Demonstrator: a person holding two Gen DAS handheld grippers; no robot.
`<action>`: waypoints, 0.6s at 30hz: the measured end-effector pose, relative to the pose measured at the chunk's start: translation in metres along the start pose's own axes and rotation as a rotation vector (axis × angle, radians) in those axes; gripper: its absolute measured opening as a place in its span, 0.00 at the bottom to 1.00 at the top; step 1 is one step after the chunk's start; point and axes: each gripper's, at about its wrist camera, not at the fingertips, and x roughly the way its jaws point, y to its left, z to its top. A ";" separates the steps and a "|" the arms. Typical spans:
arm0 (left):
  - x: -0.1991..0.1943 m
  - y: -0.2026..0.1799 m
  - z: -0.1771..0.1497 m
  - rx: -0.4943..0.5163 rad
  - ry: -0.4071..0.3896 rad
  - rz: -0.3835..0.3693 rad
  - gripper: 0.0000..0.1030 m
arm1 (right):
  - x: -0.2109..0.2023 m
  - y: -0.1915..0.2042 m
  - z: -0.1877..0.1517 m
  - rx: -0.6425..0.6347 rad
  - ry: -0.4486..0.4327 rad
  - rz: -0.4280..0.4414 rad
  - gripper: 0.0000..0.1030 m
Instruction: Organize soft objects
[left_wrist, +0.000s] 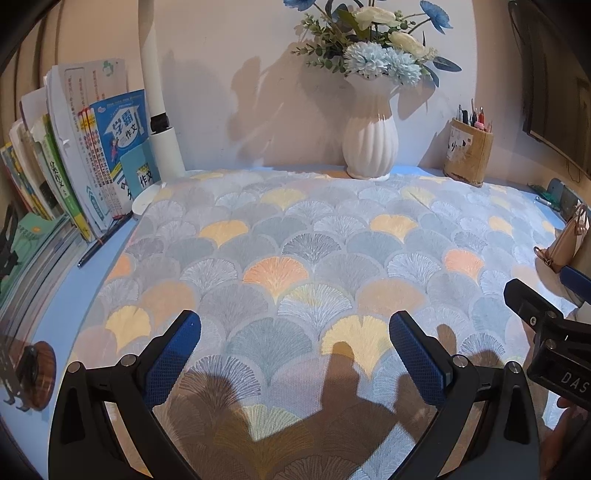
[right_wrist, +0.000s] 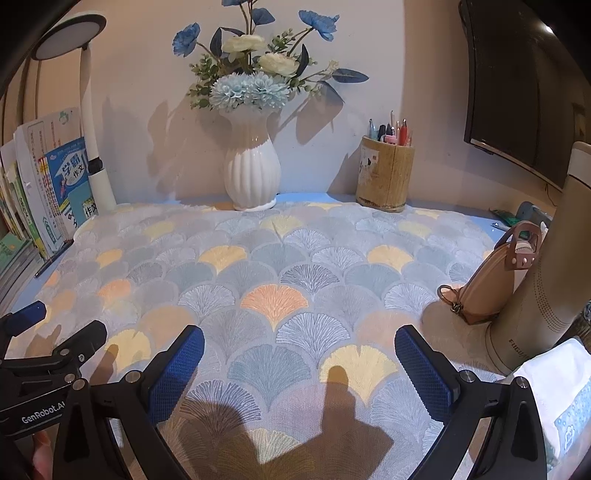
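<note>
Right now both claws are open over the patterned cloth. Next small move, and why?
Probably lower the left claw onto the cloth's near edge and pinch it. Both claws are open and empty, with the right claw alongside. The cloth lies spread flat across the desk, unfolded, and the near edge seems closest. The vase stands at the far edge, so stay clear of it.

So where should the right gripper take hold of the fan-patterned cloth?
At its near edge, coming from the front: the cloth lies flat across the desk, so only an edge gives the open right gripper something to pinch.
</note>
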 end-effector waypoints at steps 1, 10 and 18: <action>0.000 -0.001 0.000 0.003 0.000 0.004 0.99 | 0.001 0.000 0.000 -0.001 0.006 0.001 1.00; 0.003 0.003 0.000 -0.013 0.020 0.008 0.99 | 0.003 0.004 0.001 -0.022 0.009 -0.017 1.00; 0.004 0.002 0.000 -0.006 0.022 0.009 0.99 | 0.005 0.006 0.000 -0.032 0.013 -0.029 1.00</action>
